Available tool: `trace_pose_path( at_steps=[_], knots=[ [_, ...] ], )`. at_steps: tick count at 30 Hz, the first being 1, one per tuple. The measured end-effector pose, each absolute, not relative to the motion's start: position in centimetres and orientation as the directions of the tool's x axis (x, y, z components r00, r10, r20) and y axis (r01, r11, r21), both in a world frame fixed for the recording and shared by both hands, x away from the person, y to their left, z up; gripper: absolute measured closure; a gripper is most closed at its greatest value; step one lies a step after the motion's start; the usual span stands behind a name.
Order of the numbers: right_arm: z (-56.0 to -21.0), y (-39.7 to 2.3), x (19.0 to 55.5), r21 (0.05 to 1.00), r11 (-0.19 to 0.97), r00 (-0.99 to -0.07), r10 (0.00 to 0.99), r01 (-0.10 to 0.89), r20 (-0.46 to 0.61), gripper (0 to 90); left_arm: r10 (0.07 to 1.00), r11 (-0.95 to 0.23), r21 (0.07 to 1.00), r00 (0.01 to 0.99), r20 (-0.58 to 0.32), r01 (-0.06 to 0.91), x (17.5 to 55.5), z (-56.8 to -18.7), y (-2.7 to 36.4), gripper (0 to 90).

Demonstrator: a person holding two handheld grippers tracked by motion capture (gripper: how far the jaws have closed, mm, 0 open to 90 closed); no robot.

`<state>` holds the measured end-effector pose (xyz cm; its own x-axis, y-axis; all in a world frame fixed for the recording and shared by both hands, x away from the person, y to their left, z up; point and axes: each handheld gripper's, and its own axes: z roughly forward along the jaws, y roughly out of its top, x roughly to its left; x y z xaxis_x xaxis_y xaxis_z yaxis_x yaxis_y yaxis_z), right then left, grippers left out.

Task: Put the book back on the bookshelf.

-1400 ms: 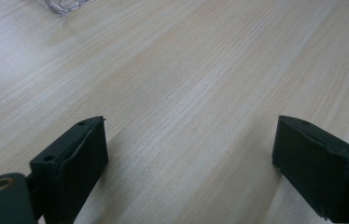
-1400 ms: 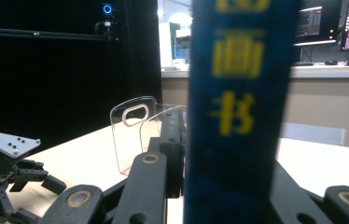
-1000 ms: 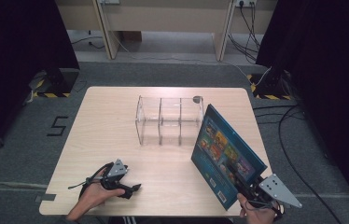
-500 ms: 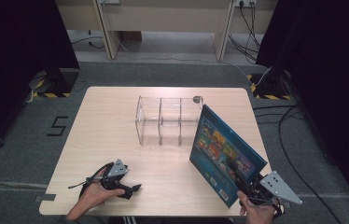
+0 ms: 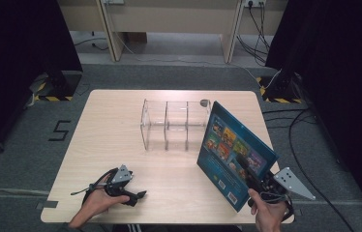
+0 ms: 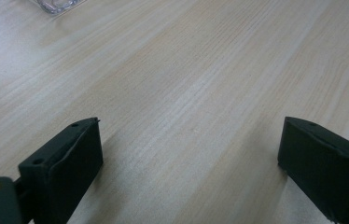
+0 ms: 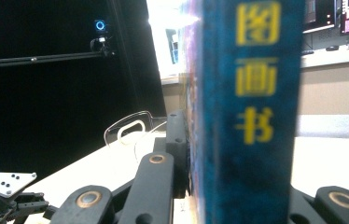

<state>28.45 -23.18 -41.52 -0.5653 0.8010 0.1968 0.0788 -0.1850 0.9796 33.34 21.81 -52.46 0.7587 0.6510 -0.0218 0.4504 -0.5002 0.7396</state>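
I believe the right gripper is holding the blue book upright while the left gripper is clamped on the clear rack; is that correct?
Not quite: the left gripper is open over bare table, as the left gripper view shows. The right gripper does hold the blue book upright; the rack stands untouched.

The tabletop is evenly and brightly lit from above, while the room around it is dark. In the left gripper view, soft shadows lie beside the fingers. In the right gripper view the book is blurred, with white glare behind it.

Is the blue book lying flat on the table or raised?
Raised: the blue book stands tilted off the table, clamped by the right gripper.
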Motion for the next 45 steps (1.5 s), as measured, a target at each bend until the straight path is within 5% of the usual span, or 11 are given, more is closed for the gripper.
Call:
trace_pose_path(
  at_steps=[45],
  knots=[
    [-37.6,-20.7,31.9,0.974,-0.228,-0.559,0.807,0.004,0.191,82.1,0.629,-0.524,0.729,0.777,-0.019,0.441,33.5,-52.5,21.7,0.1]
  ],
)
